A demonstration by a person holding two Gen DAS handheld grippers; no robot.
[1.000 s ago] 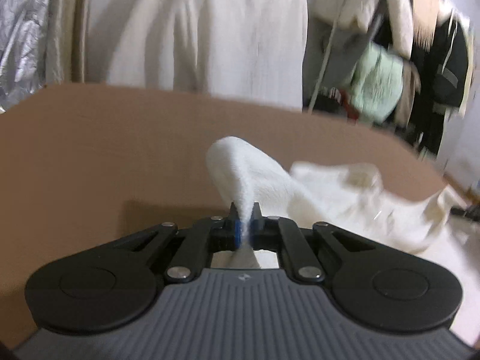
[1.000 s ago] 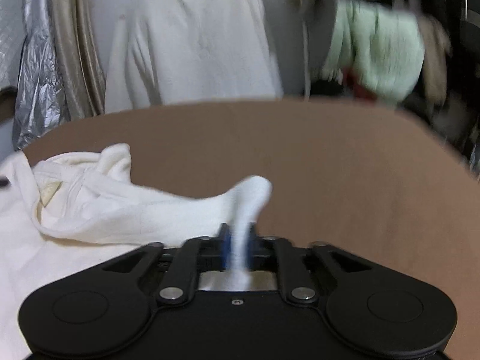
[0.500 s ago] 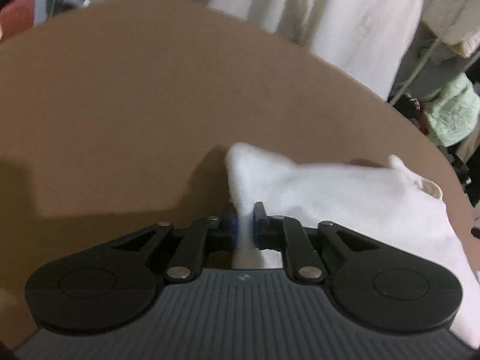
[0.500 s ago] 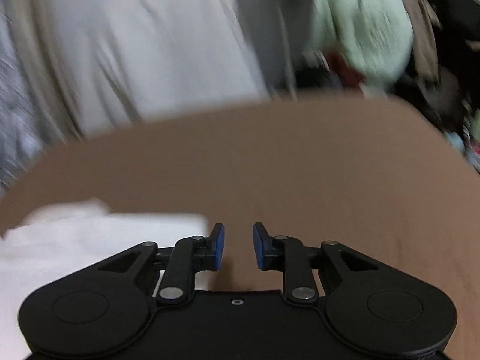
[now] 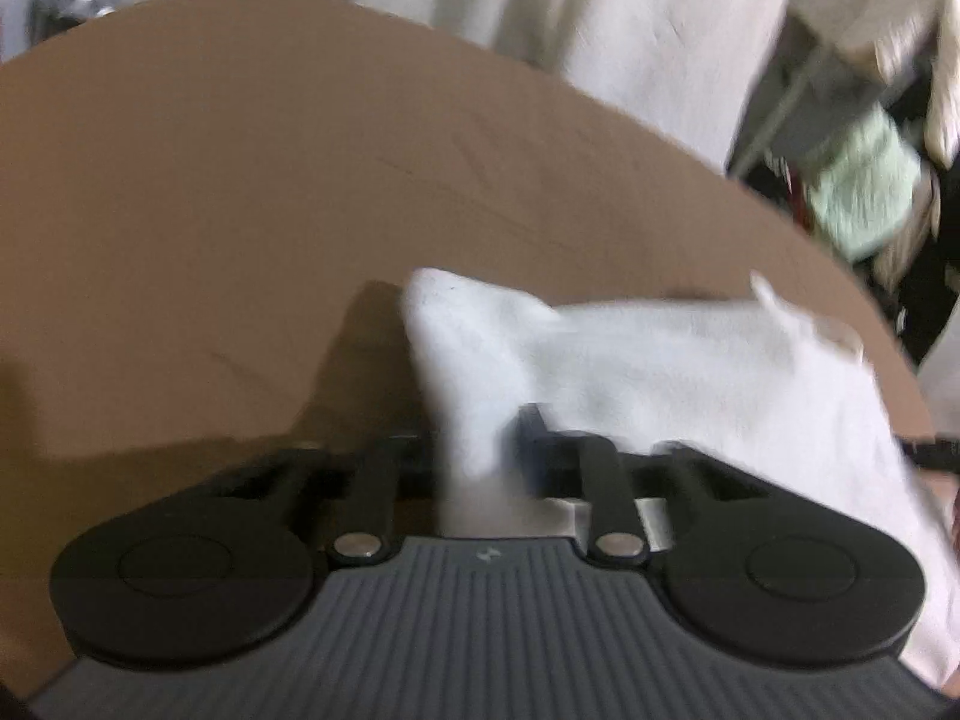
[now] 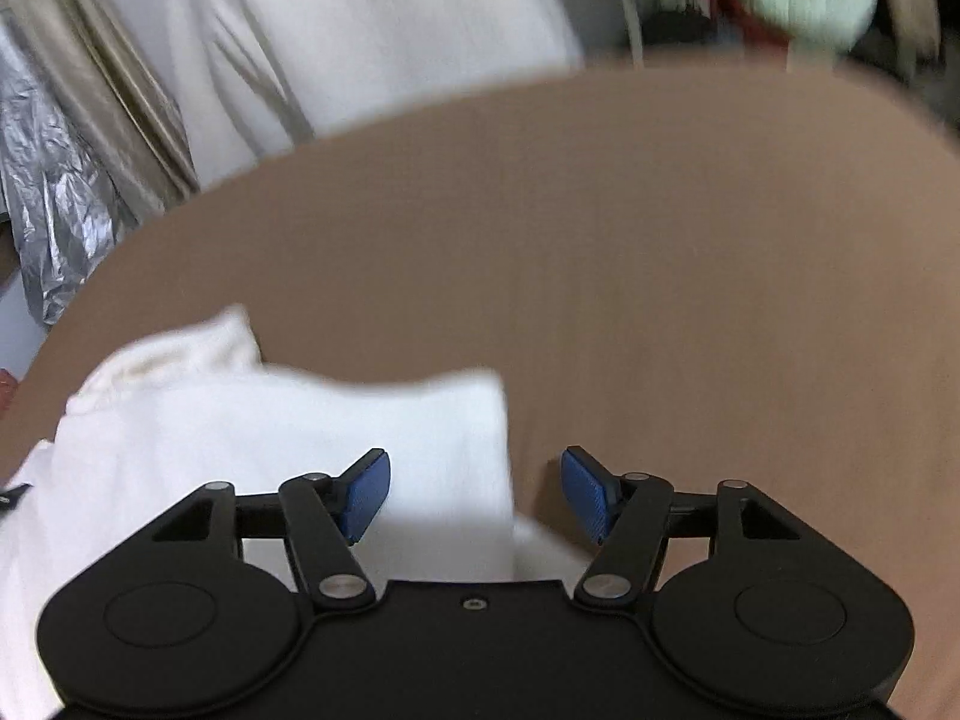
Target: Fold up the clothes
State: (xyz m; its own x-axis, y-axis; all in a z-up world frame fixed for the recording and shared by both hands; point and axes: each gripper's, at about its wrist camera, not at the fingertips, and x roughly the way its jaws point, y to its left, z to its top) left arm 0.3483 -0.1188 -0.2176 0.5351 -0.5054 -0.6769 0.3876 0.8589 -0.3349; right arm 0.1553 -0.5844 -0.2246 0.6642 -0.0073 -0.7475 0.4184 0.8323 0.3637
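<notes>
A white garment lies on the brown table, spread to the right in the left wrist view. My left gripper has its jaws parted, with a corner of the garment standing loosely between them; the view is blurred. In the right wrist view the garment lies flat at the lower left, its folded corner under my right gripper. The right gripper is wide open and empty just above the cloth.
A cream cloth hangs behind the table's far edge. A silver foil sheet is at the left. Hanging clothes, one pale green, crowd the right side past the table edge.
The right gripper let go of the garment earlier and has opened wider over its corner. The left gripper's jaws have parted from the cloth corner they pinched. The garment has settled flat.
</notes>
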